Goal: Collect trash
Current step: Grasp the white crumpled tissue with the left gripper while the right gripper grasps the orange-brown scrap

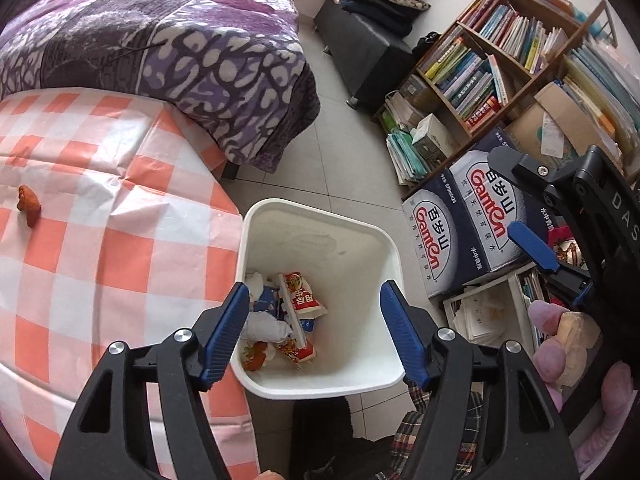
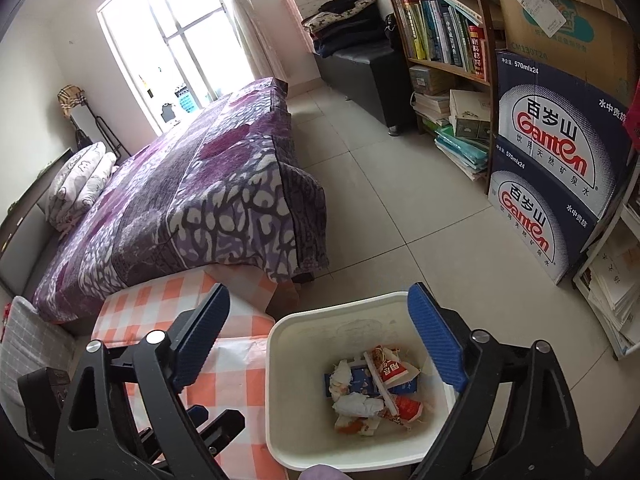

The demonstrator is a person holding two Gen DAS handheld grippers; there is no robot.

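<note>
Bin (image 1: pixel 390 256) trash (image 1: pixel 280 320) (lower layers hidden)

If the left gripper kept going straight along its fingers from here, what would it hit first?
Most likely the trash in the white bin. The left gripper is open, empty and aimed down into the bin's mouth, so the heap of wrappers and crumpled tissue lies first in line. How far above it stands is unclear.

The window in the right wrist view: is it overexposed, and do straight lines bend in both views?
Right wrist view: the window is blown out white, and the bookshelf bows near the edge. Left wrist view: the bin is sharp, and the table edge curves.
</note>
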